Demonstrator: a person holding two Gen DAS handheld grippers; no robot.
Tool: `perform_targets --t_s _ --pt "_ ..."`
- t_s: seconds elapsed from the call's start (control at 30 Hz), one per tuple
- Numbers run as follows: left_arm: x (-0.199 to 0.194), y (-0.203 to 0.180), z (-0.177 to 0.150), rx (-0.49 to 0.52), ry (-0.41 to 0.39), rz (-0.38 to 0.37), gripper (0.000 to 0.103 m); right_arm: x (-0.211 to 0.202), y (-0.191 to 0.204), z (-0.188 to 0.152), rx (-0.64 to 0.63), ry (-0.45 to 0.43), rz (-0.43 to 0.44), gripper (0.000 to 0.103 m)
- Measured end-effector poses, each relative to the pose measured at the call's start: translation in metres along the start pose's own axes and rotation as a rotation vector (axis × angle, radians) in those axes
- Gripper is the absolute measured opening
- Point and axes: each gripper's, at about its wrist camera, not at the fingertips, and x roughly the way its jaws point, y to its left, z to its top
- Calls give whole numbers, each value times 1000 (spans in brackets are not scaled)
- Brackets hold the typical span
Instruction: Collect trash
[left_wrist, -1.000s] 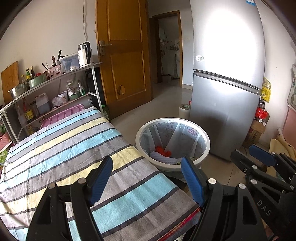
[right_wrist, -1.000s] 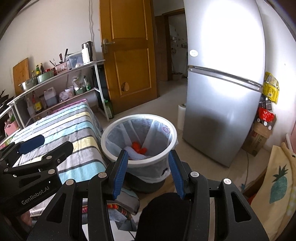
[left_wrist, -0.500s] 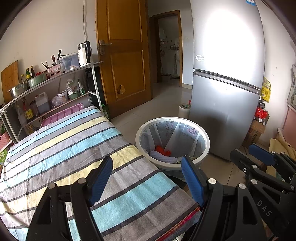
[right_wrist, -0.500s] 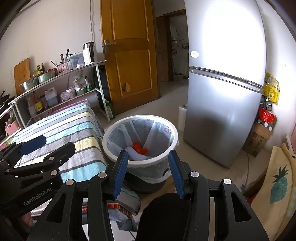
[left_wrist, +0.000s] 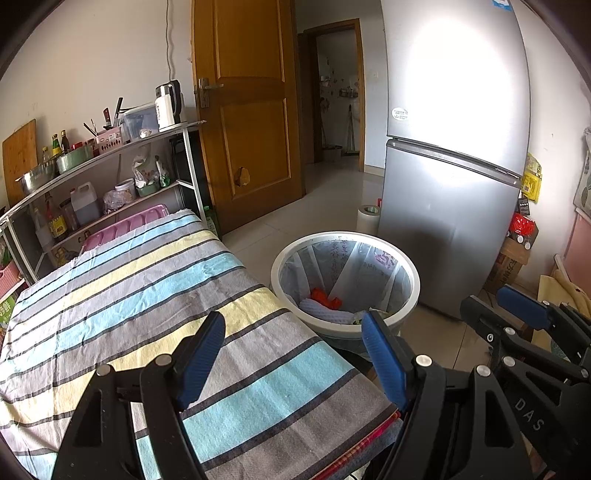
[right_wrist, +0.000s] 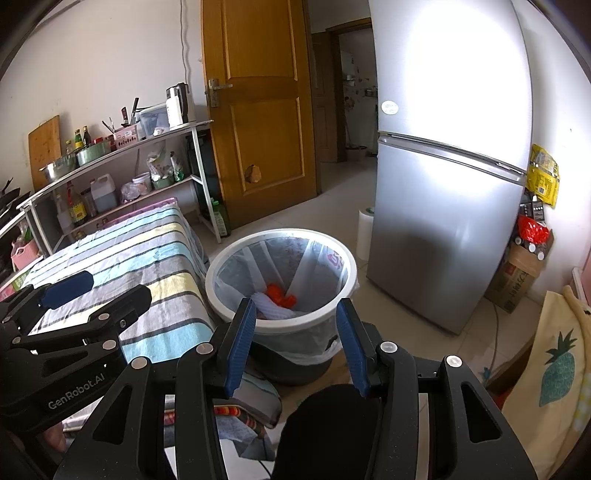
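A white trash bin (left_wrist: 345, 242) with a clear bag liner stands on the floor beside the striped table; it also shows in the right wrist view (right_wrist: 280, 236). Inside lie orange trash (left_wrist: 325, 297) and a white cloth-like piece (left_wrist: 325, 314), also seen in the right wrist view as orange trash (right_wrist: 281, 293). My left gripper (left_wrist: 295, 350) is open and empty above the table's near corner. My right gripper (right_wrist: 295, 332) is open and empty, just in front of the bin's near rim. Each gripper shows at the edge of the other's view.
A table with a striped cloth (left_wrist: 129, 295) fills the left. A silver fridge (left_wrist: 454, 147) stands right of the bin, with a paper roll (left_wrist: 368, 218) by it. A metal shelf (left_wrist: 103, 177) with bottles and a kettle lines the wall beside a wooden door (left_wrist: 251, 110). A cardboard box (right_wrist: 517, 277) sits at right.
The right wrist view has shifted slightly, the bin now a little more to the right and higher. The left gripper has hardly moved. Both stay open.
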Motion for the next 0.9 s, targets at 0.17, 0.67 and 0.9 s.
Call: perform_targets --t_s 0.17,0.67,0.9 --pt "0 0 0 -1 -2 1 78 0 1 1 -1 0 0 46" --pt "0 1 0 -2 -2 2 78 -1 2 0 -2 0 2 46" --pt "0 1 0 -2 -1 1 78 -1 2 0 -2 -1 4 46"
